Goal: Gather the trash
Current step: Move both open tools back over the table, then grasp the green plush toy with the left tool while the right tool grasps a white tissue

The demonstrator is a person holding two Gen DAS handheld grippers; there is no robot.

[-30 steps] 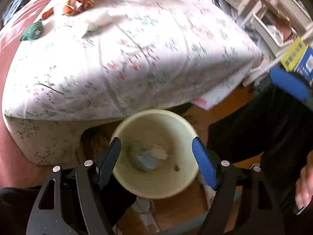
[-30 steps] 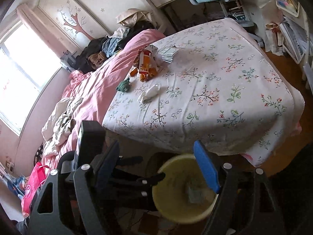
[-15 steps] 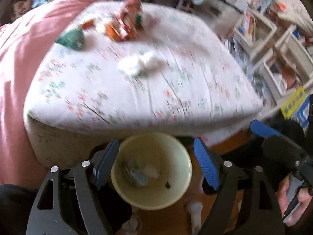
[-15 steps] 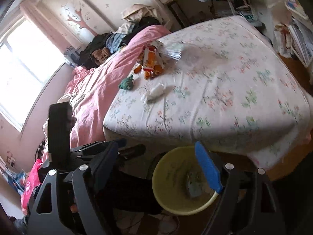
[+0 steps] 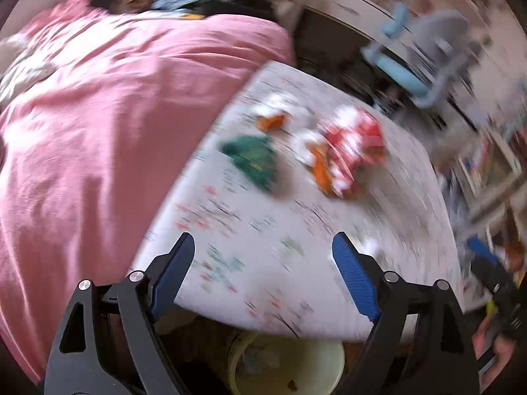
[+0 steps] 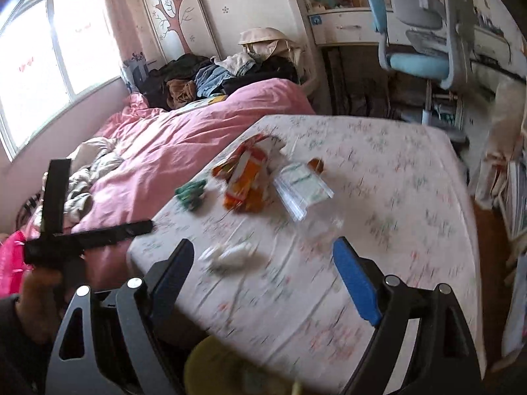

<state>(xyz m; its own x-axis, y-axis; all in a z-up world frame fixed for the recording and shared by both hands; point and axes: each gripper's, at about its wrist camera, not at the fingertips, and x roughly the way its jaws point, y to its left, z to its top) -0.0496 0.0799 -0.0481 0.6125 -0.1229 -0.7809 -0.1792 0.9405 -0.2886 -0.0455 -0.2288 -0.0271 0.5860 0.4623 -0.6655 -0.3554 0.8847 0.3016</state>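
Note:
Trash lies on the floral bed sheet [image 6: 378, 204]: a green wrapper [image 6: 191, 194], orange and red snack packets [image 6: 245, 177], a clear plastic packet [image 6: 301, 187] and a crumpled white tissue [image 6: 230, 253]. The left wrist view, blurred, shows the green wrapper [image 5: 253, 158] and the red and orange packets [image 5: 346, 148]. A pale yellow bin [image 5: 286, 362] holding earlier scraps stands on the floor below the bed edge. My left gripper [image 5: 263, 273] hovers over the sheet's near part, jaws opening, nothing between them. My right gripper [image 6: 263, 273] is also opening and empty, the tissue just beyond its fingers.
A pink duvet [image 6: 171, 141] covers the bed's left half, with a heap of clothes [image 6: 210, 75] behind it. A blue and grey desk chair [image 6: 425, 46] and desk stand at the back right. Bookshelves [image 5: 487, 171] line the right side. The bin's rim [image 6: 210, 365] shows low between the right fingers.
Both grippers have swung up from over the bin to the bed top and rolled. Their jaws have widened. The bin has slid to the bottom edge of both views.

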